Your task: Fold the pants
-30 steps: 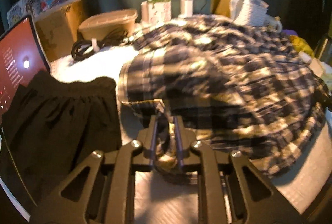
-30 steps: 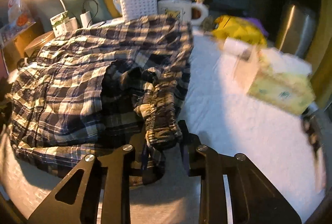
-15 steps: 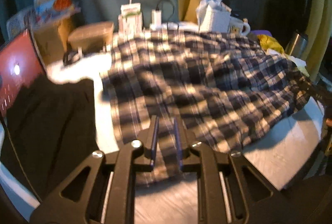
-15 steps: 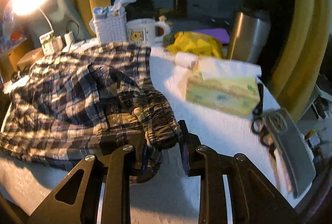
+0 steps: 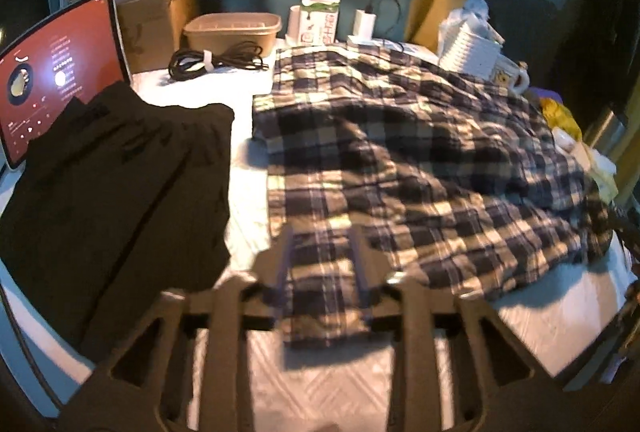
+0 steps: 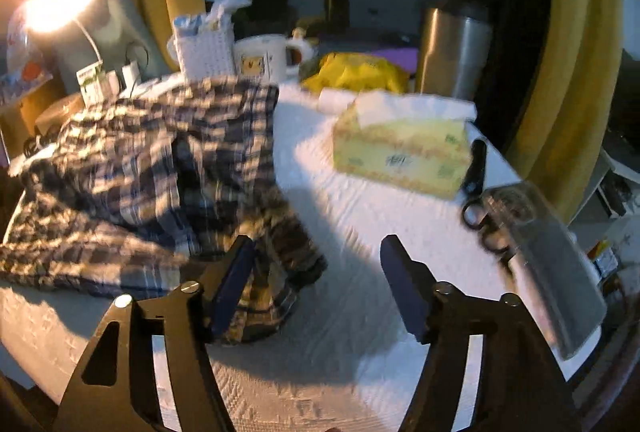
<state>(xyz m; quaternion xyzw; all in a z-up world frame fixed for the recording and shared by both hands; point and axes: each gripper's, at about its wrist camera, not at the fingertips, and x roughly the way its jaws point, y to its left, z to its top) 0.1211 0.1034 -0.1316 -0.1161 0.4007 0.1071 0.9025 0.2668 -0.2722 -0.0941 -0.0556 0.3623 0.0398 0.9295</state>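
The plaid pants (image 5: 420,168) lie spread and rumpled across the white table cover (image 5: 320,388), a strip of their near edge lying between the fingers of the left gripper (image 5: 322,264), whose jaws stand slightly apart without pinching the cloth. The right gripper (image 6: 316,272) is spread wide, its left finger just beside the bunched waistband (image 6: 284,248). A black garment (image 5: 116,192) lies left of the pants, a tissue box (image 6: 400,148) to their right.

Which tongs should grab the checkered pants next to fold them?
Probably the left tongs: they straddle the pants' near edge. The right tongs gape open, the waistband beside one finger.
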